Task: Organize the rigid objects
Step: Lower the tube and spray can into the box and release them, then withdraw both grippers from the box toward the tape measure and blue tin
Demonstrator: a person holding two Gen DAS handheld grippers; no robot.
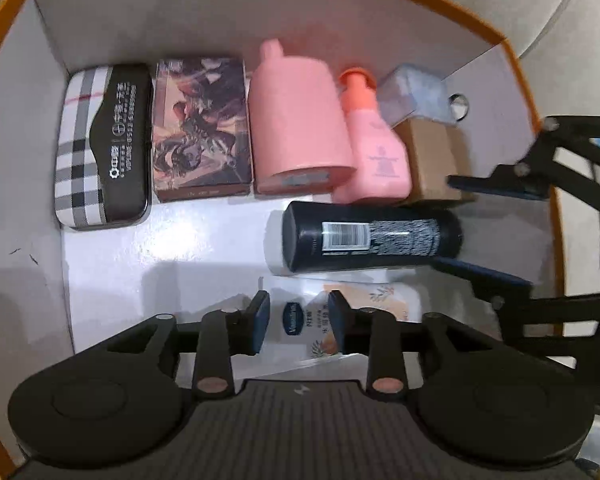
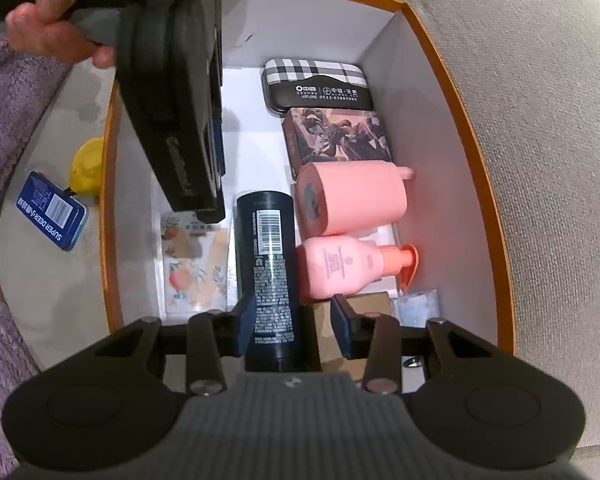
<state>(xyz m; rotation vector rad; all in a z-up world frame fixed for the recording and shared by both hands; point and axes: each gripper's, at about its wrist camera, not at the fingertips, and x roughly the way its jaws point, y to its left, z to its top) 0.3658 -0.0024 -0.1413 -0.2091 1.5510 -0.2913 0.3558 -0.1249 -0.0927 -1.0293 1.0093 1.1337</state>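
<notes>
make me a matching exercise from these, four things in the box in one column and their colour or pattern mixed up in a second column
Things:
1. glasses case
2. tall bottle with barcode
3. small pump bottle
4. box rim

Looks:
a. orange
b. pink with an orange pump top
c. plaid and black
d. black

Pairs: 1-c, 2-d, 3-b, 4-a

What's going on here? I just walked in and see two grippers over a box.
A person is packing items into an orange-rimmed box. The right gripper is open around a black bottle lying on the box floor. The left gripper hovers open over a Vaseline packet. A plaid case, a pink bottle and a small pump bottle already line the far wall.
</notes>
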